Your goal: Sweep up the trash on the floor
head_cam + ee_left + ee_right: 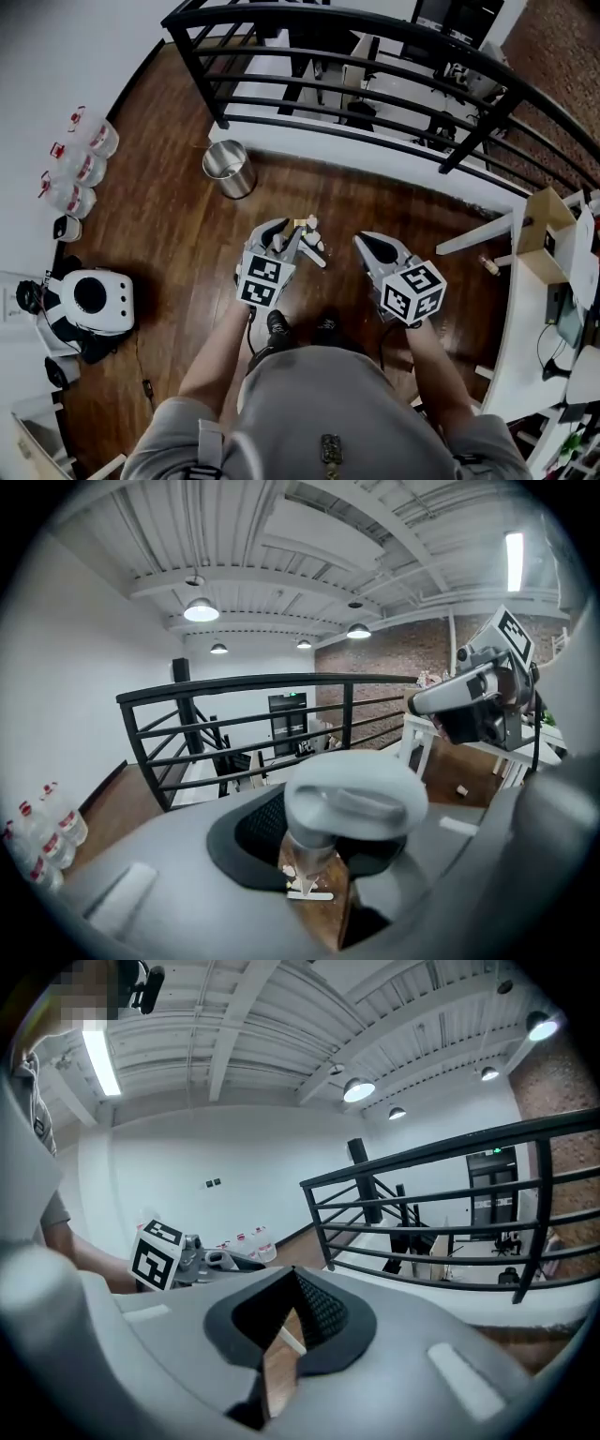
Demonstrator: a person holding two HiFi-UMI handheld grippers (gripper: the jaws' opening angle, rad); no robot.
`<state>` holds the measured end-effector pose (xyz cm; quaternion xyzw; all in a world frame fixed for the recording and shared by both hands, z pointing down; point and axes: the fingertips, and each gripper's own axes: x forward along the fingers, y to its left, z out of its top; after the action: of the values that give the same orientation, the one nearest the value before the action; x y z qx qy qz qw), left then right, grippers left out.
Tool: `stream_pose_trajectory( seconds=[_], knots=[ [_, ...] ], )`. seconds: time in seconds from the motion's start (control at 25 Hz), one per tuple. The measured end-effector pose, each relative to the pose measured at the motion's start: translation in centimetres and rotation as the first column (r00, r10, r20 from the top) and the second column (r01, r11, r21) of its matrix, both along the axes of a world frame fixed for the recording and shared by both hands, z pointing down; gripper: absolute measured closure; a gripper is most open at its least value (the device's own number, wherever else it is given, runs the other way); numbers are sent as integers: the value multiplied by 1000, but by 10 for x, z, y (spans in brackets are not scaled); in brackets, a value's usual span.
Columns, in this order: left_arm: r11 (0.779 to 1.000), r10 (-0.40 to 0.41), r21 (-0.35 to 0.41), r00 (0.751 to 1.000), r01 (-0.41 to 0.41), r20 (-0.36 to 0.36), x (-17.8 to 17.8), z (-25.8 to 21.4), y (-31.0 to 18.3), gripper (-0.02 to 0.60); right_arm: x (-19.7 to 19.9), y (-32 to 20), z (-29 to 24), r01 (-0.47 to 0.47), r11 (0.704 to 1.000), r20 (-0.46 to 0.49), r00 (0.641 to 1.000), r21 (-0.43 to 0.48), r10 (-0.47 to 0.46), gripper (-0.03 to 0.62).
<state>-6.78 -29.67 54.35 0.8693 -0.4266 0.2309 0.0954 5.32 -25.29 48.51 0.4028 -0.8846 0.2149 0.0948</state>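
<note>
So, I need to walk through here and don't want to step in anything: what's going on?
A person stands on the wooden floor holding a gripper in each hand, both aimed at a few scraps of trash and a white stick just past their shoes. The left gripper has a grey rounded piece in its mouth; whether it grips it I cannot tell. The right gripper is open and empty. A metal bin stands near the railing.

Landing edged by a black railing (200,77)
A steel bin (230,169) stands just before the railing's left end. Water jugs (80,169) line the wall left of it, a white machine (89,300) beyond them. A cardboard box (544,225) sits on a white desk (530,319) by its right end.
</note>
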Motion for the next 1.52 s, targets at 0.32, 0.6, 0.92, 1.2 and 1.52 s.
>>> stream_pose_trajectory(
  seconds=[0.32, 0.6, 0.92, 1.2, 1.52],
  knots=[
    [992, -116, -53, 991, 113, -59, -65, 5, 26, 511, -66, 10, -5, 76, 997, -26, 997, 2, -76, 594],
    [991, -130, -42, 982, 125, -135, -105, -8, 39, 517, -106, 17, -8, 99, 995, -48, 994, 7, -99, 594],
    [992, -126, 10, 980, 129, -153, -161, -47, 43, 517, -152, 20, -8, 134, 991, -48, 990, 15, -133, 594],
    [987, -159, 16, 980, 162, -124, -227, -53, 45, 517, -201, 15, -6, 175, 984, -49, 983, 21, -174, 594],
    [985, -168, 23, 985, 169, -47, -279, -47, 34, 517, -234, 12, -5, 198, 980, -45, 979, 18, -197, 594]
  ],
)
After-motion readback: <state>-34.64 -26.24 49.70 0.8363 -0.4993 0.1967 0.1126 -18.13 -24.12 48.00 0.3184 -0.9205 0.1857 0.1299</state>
